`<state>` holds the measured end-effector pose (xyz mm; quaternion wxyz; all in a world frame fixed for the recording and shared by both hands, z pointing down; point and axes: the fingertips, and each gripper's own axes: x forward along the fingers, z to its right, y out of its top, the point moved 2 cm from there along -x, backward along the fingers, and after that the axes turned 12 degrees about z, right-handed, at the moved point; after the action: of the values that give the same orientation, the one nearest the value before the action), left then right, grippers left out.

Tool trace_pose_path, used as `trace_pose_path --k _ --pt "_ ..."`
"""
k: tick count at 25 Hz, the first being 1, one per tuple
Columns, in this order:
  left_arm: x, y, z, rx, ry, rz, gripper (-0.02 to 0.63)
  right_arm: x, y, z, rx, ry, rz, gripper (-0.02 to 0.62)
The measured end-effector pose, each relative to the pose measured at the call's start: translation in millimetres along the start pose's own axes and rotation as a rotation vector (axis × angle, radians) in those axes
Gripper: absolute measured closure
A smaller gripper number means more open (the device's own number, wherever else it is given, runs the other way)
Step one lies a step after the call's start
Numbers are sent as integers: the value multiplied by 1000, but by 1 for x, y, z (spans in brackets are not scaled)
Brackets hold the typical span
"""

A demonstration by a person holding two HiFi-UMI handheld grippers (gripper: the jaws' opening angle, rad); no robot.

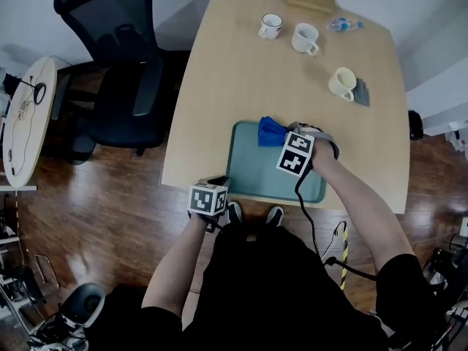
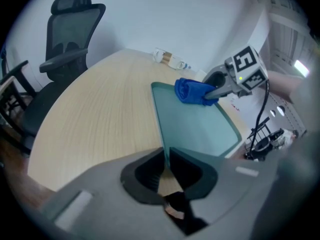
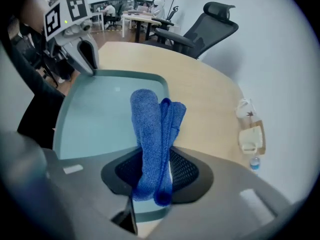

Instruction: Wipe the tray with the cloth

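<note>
altogether one tray [image 1: 256, 175], one cloth [image 1: 270, 131], three mugs [image 1: 270, 26] [image 1: 305, 39] [image 1: 342, 83]

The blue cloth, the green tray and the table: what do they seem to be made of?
The cloth looks like microfibre or terry: fine looped nap, limp folds. The tray looks like moulded plastic: smooth, matte, even pale green, rounded raised rim. The table shows light wood grain; real wood or laminate, I cannot tell.
</note>
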<state>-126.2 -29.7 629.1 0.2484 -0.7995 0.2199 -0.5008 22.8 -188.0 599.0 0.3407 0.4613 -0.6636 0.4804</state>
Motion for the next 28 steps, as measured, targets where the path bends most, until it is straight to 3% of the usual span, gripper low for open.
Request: trace_pose_path --k 3,7,11,18,25,28 --pt "-1 0 -3 6 19 -1 566 6 -9 12 -58 -54 -9 453" --pt "-3 -1 -5 -2 32 -1 568 3 -11 -13 -106 -4 22 453" --pt "1 -4 -3 0 7 3 569 -8 -14 -46 -71 38 9 453" --pt "3 -3 -3 21 18 8 575 -41 -17 -120 -71 164 38 453" --pt "4 -4 -1 25 32 8 574 -69 -19 -189 -91 371 63 453" --pt "4 -4 0 27 38 10 575 -61 -29 -173 -92 305 42 454"
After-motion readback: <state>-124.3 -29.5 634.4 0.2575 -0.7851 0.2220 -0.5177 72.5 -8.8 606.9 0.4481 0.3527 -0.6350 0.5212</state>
